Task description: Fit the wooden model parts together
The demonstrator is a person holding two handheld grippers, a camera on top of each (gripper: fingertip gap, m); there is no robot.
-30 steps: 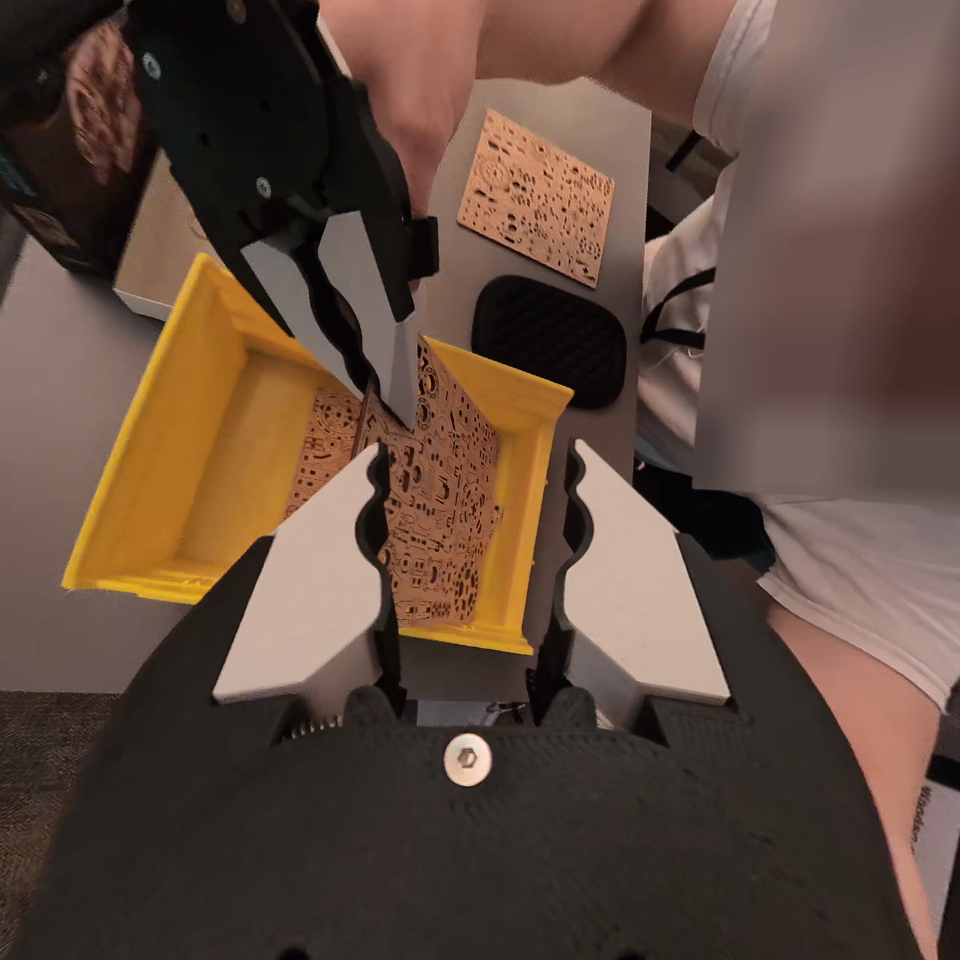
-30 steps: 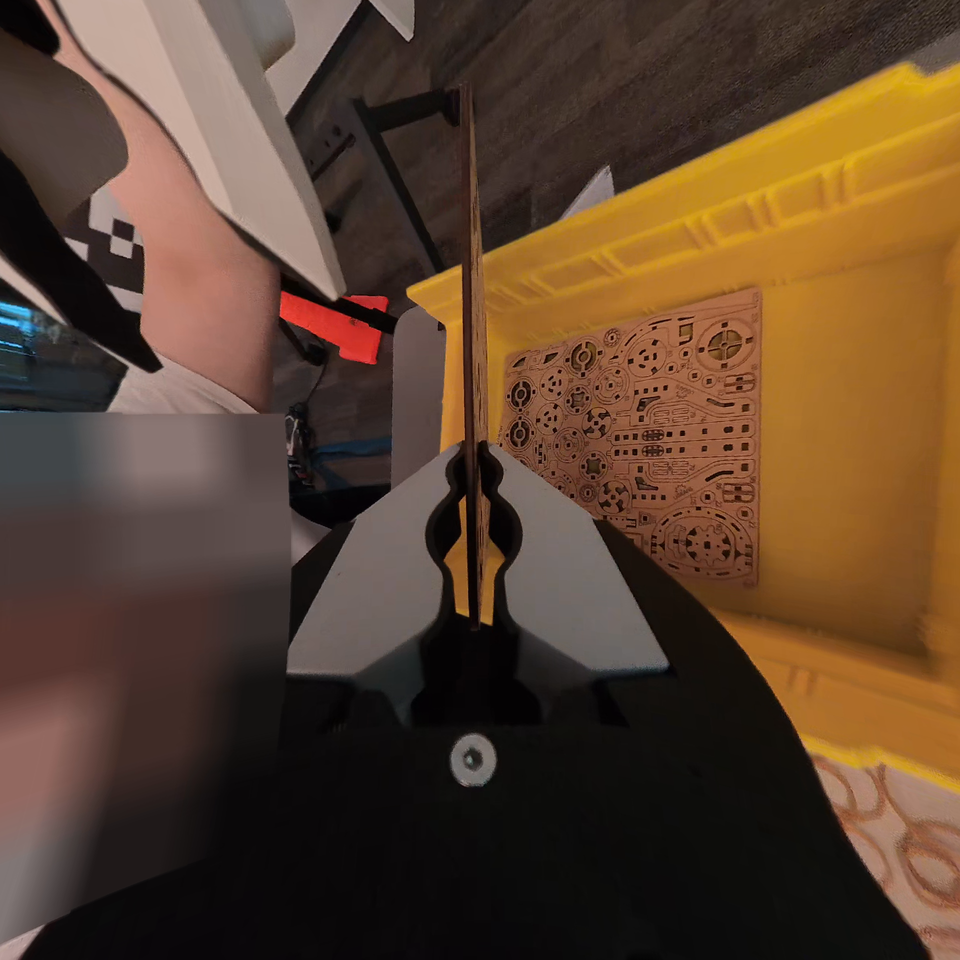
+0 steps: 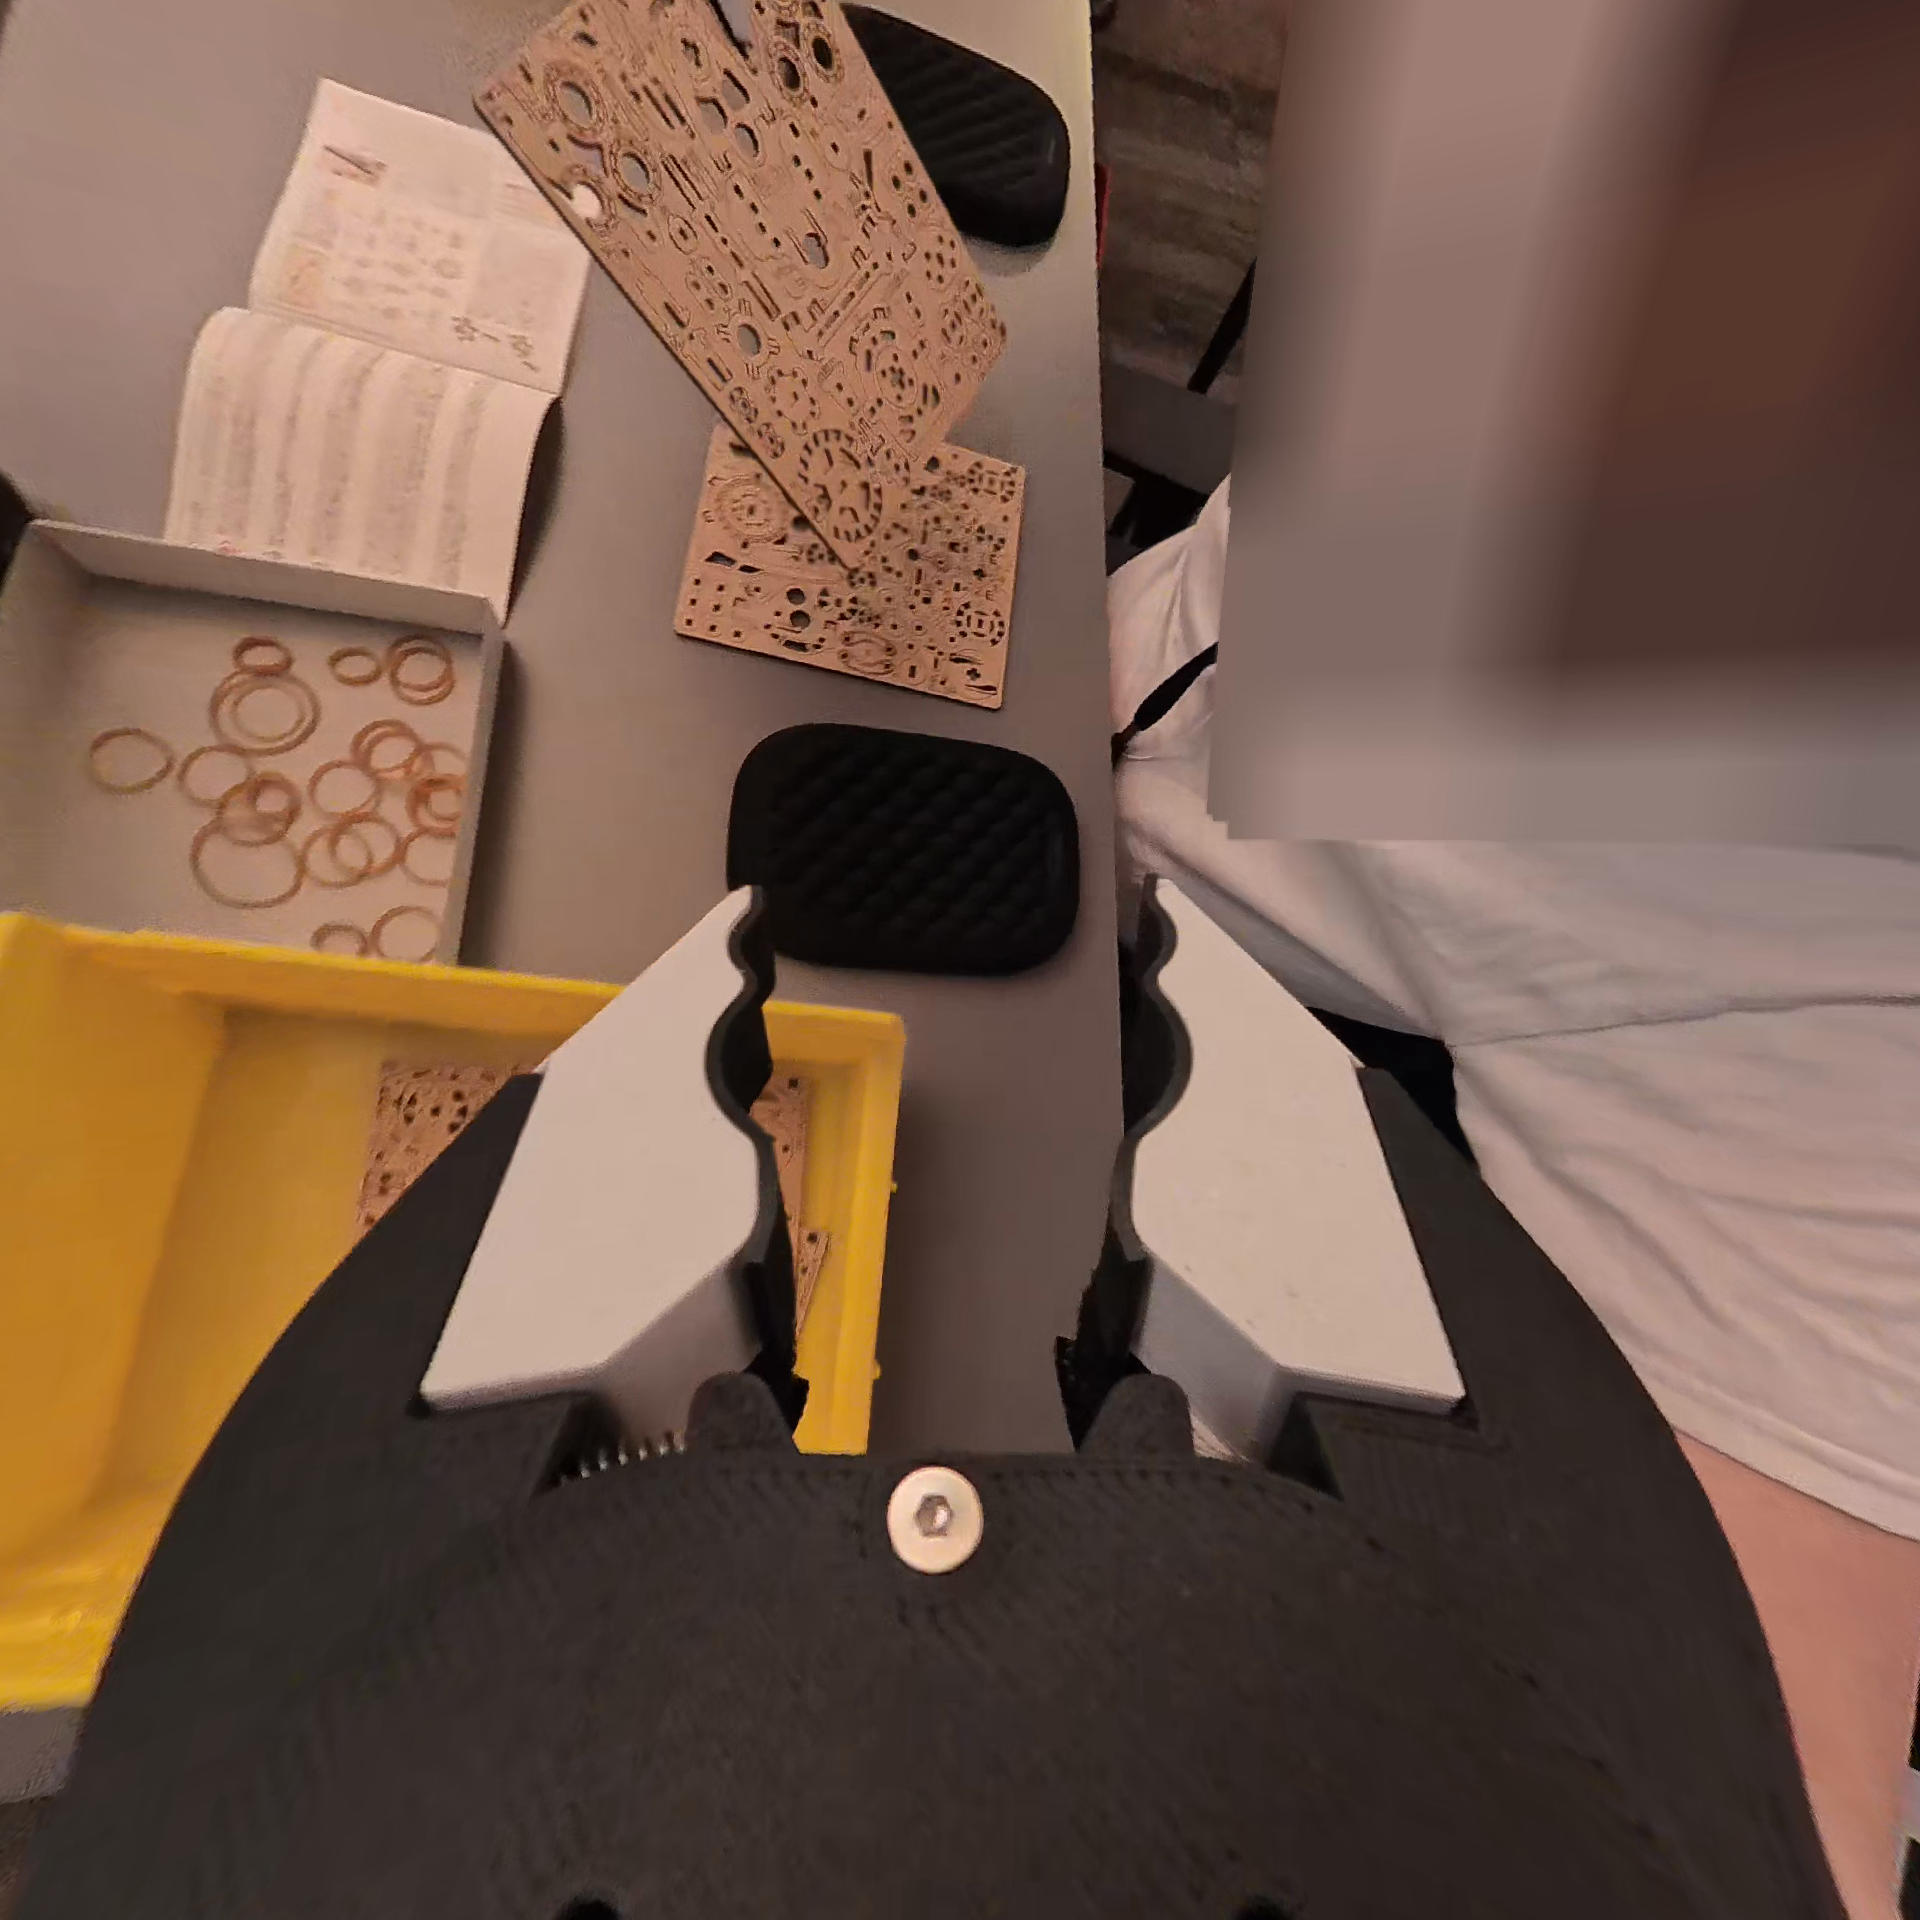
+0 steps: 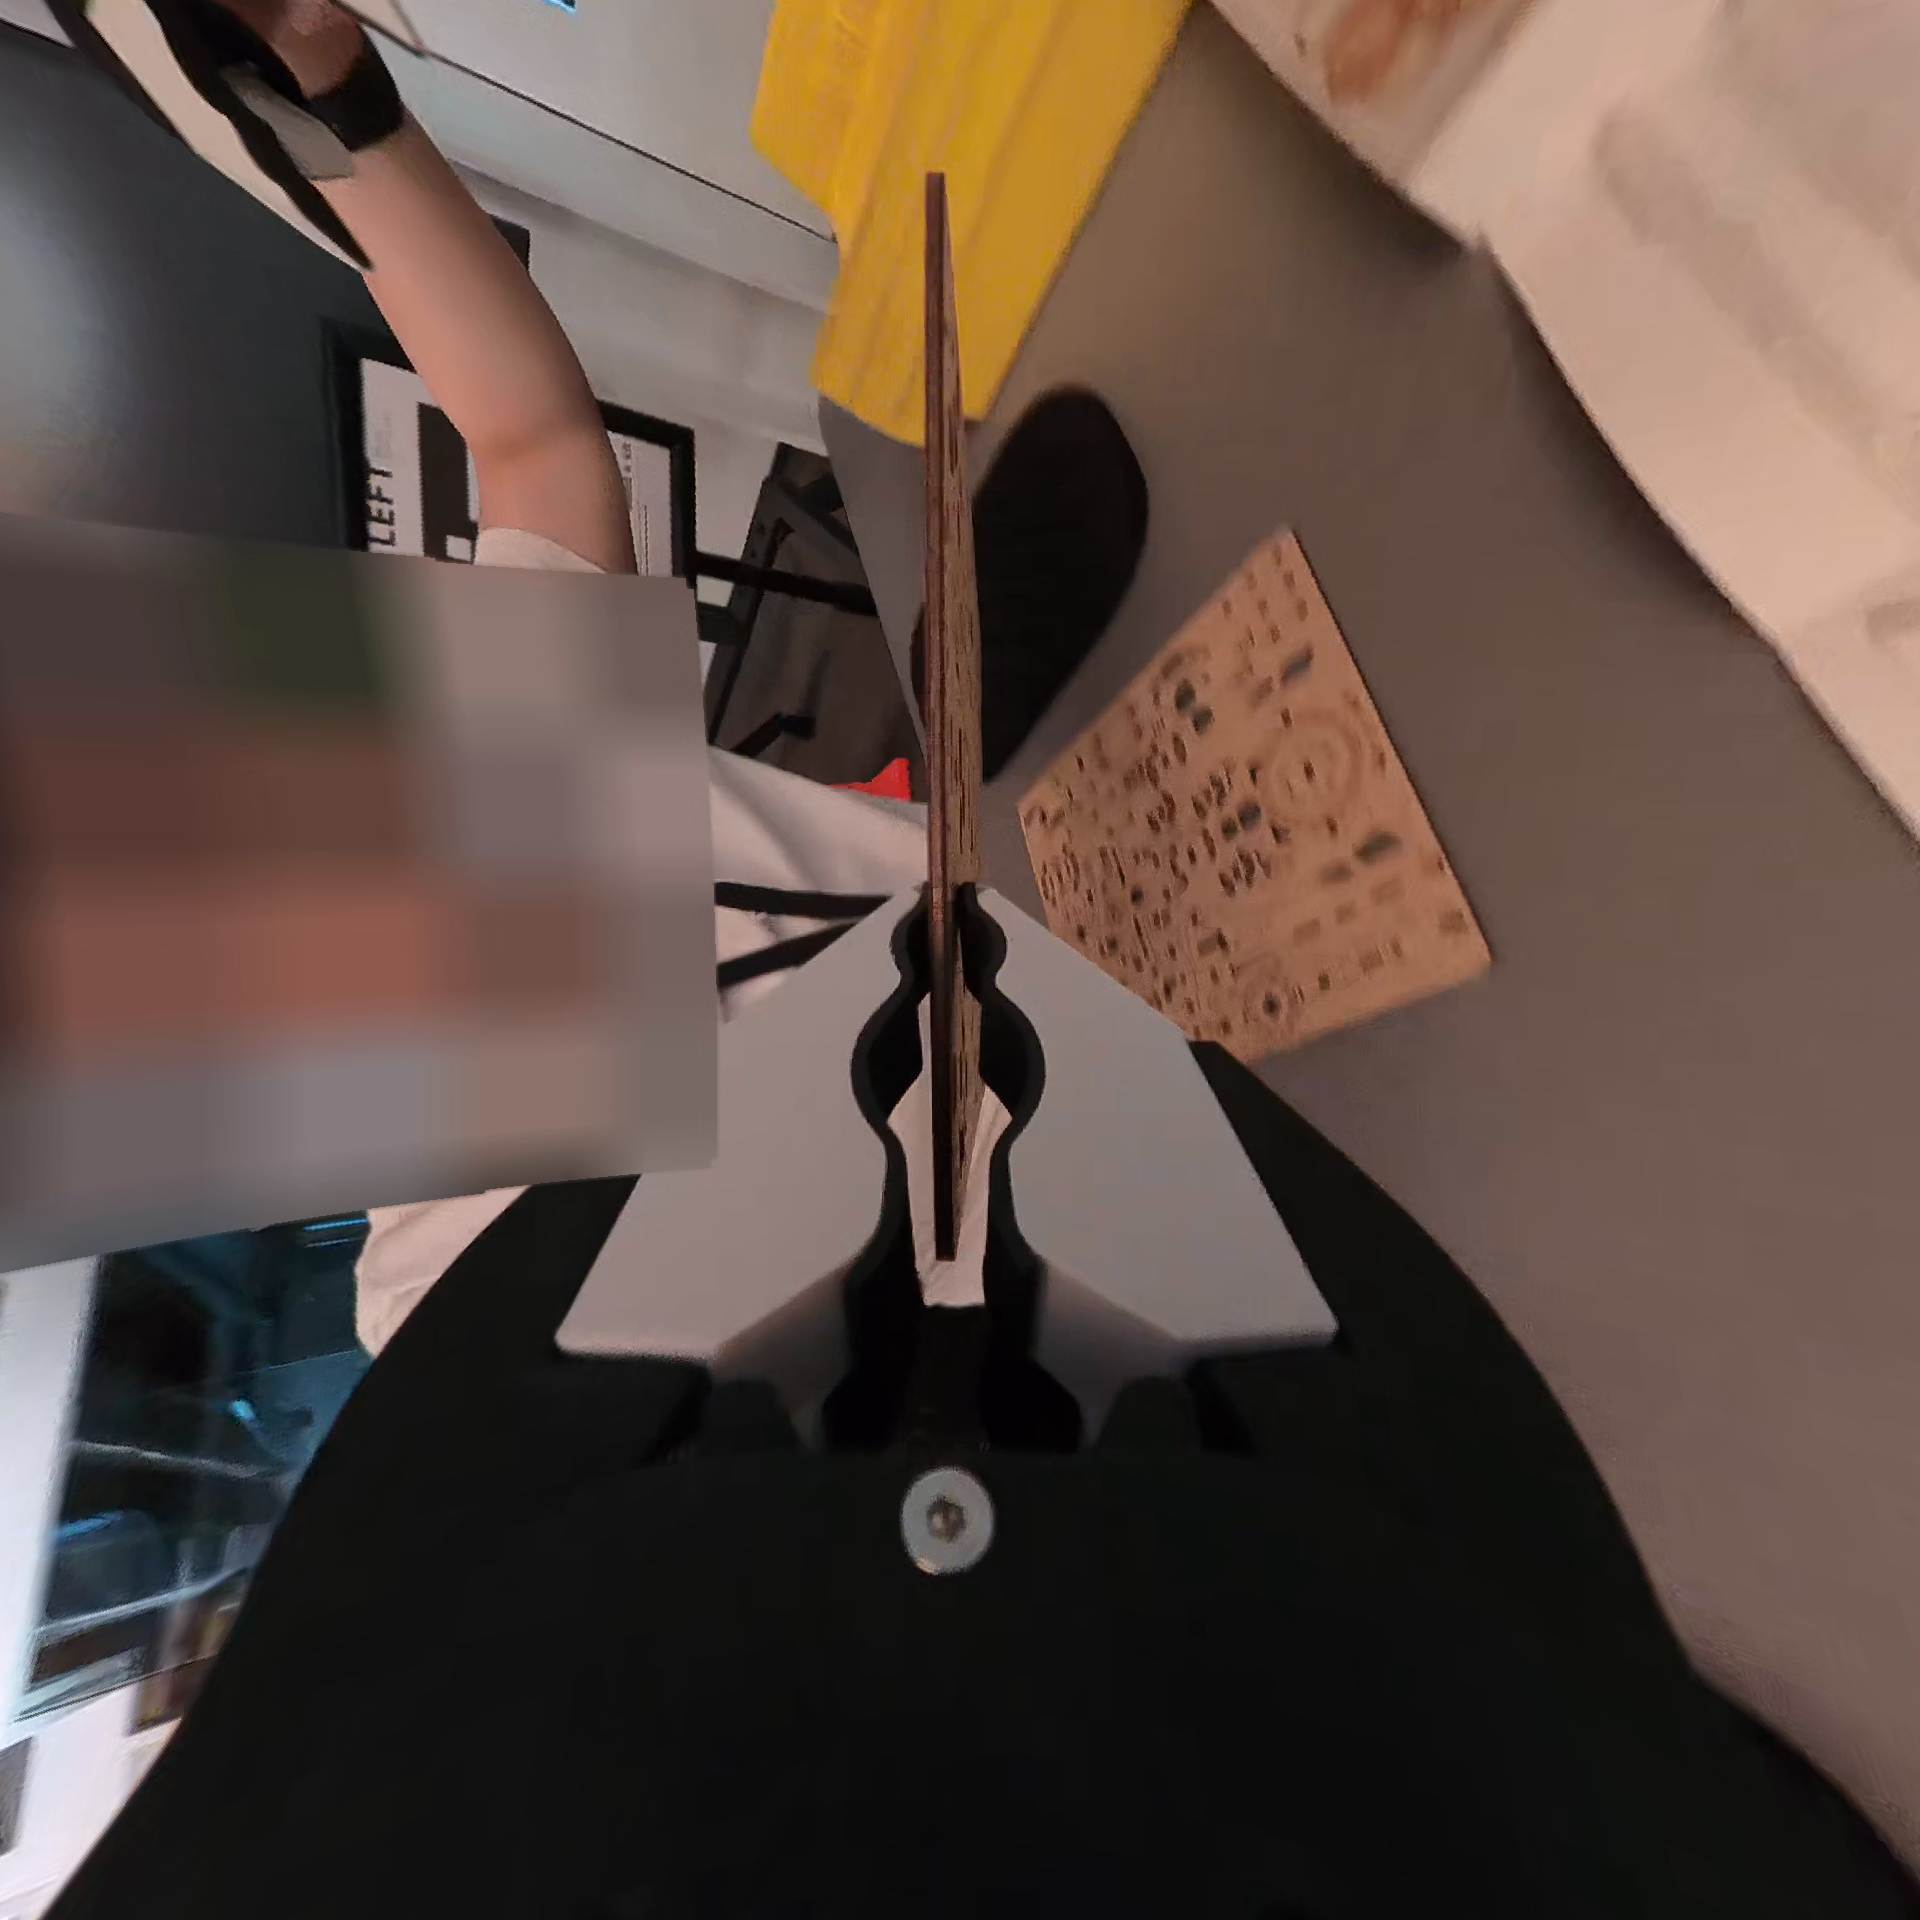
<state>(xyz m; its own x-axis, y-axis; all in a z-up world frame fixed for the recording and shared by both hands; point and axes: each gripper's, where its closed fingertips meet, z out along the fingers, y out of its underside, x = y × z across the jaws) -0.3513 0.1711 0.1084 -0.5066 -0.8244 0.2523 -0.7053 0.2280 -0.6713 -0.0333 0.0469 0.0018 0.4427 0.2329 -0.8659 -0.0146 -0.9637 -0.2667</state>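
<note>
Above the grey tabletop point(image 3: 634, 831), near its right edge, the right gripper point(image 4: 940, 904) clamps a laser-cut wooden parts sheet point(image 4: 951, 644) edge-on between its closed jaws, the sheet's long axis running straight out from the fingertips. In the left wrist view that held sheet point(image 3: 748, 239) hangs tilted over a second wooden sheet point(image 3: 862, 592) lying flat on the tabletop, its lower corner overlapping the flat one from this angle; whether they touch cannot be told. The left gripper point(image 3: 945, 914) stands with jaws wide apart and empty, well back from both sheets, a black textured pad point(image 3: 904, 847) just beyond its fingertips. A yellow bin point(image 3: 135, 1195) at the tabletop's near left holds what appears to be a third sheet point(image 3: 436, 1132), largely hidden behind the left finger. A shallow grey tray point(image 3: 62, 644) of rubber bands point(image 3: 281, 790) and an open instruction booklet point(image 3: 374, 384) lie farther left. Judged from this, the right gripper alone commands the sheet; the left, directly facing it across the pad, would need to advance forward to meet it.
</note>
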